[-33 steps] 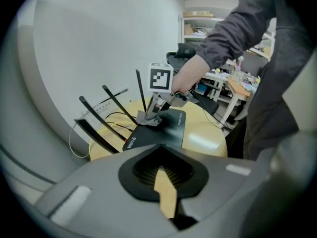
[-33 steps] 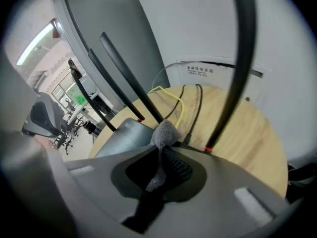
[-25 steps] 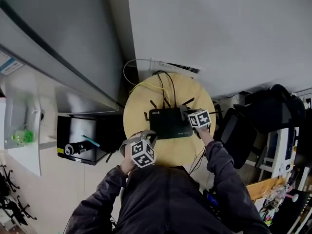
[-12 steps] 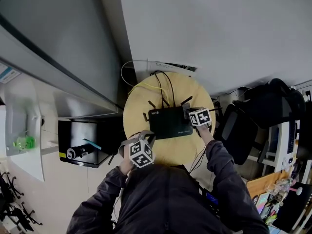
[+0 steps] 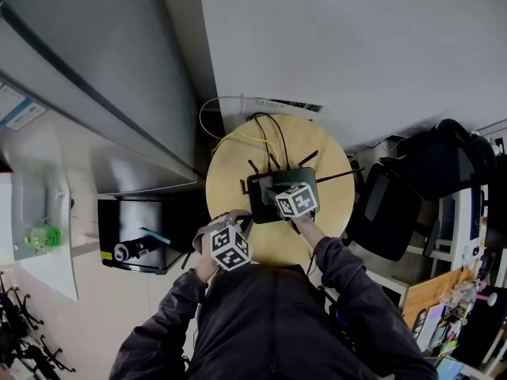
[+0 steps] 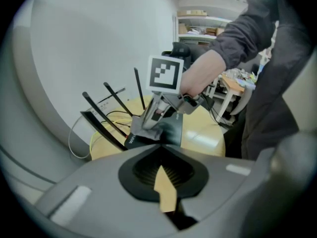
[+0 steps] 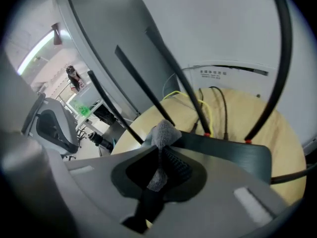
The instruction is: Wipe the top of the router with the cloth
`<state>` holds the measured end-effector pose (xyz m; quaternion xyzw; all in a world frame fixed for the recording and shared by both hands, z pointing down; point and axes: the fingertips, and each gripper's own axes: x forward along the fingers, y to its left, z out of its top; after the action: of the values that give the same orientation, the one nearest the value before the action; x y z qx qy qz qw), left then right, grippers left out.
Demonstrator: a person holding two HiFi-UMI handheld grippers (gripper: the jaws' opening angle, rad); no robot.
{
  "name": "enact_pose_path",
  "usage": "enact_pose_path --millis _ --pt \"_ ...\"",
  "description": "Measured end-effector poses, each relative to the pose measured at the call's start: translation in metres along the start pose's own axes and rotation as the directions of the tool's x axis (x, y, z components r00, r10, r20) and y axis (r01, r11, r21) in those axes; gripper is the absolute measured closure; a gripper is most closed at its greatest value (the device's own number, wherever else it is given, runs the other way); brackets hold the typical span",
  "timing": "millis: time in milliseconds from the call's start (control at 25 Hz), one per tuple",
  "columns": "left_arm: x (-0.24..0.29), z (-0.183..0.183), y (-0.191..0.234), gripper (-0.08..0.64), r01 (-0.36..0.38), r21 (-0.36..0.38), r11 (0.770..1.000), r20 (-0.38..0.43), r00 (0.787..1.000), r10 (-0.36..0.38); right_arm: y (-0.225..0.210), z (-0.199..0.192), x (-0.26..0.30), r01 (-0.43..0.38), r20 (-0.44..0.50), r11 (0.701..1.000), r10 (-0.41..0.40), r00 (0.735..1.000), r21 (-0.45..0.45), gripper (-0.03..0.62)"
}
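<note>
We pinch a grey fuzzy cloth point(image 7: 166, 132) in our right tongs point(image 7: 161, 145) atop the flat black router point(image 7: 223, 152); left tongs point(image 6: 159, 145) closed, empty.

In the head view the right gripper point(image 5: 273, 188) sits at frame centre, jaws clamped on the grey cloth point(image 7: 162, 135), with the right arm point(image 5: 341, 267) stretched up from the lower right. The left gripper point(image 5: 235, 222) sits just lower left of it, jaws together and empty.
</note>
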<state>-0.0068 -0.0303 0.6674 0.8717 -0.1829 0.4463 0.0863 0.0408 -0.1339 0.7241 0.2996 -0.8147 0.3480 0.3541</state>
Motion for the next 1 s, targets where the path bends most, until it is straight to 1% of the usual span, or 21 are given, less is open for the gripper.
enact_pose_path --millis 160,320,440,600,1000 --pt "-0.006 -0.008 -0.002 0.558 -0.002 -0.001 1.0 -0.003 1.0 0.002 0.033 -0.006 0.023 -0.04 -0.043 0.998 0.039 0.998 -0.038 0.563" --pt "-0.011 -0.015 -0.004 0.558 -0.011 -0.009 1.0 -0.008 1.0 0.01 0.039 -0.015 0.038 -0.033 -0.072 0.999 0.03 0.997 -0.04 0.563" --pt "-0.014 -0.017 -0.005 0.558 -0.018 -0.016 1.0 -0.01 1.0 0.018 0.032 -0.017 0.038 -0.03 -0.079 0.999 0.027 0.996 -0.036 0.563" --pt "-0.015 -0.017 -0.007 0.558 -0.024 -0.022 0.999 -0.009 1.0 0.023 0.023 -0.017 0.032 -0.029 -0.083 0.998 0.025 0.996 -0.054 0.563" --pt "-0.007 -0.001 -0.014 0.558 -0.027 -0.016 1.0 -0.006 1.0 0.027 -0.032 -0.04 -0.003 0.044 -0.089 0.999 -0.045 0.995 -0.012 0.563"
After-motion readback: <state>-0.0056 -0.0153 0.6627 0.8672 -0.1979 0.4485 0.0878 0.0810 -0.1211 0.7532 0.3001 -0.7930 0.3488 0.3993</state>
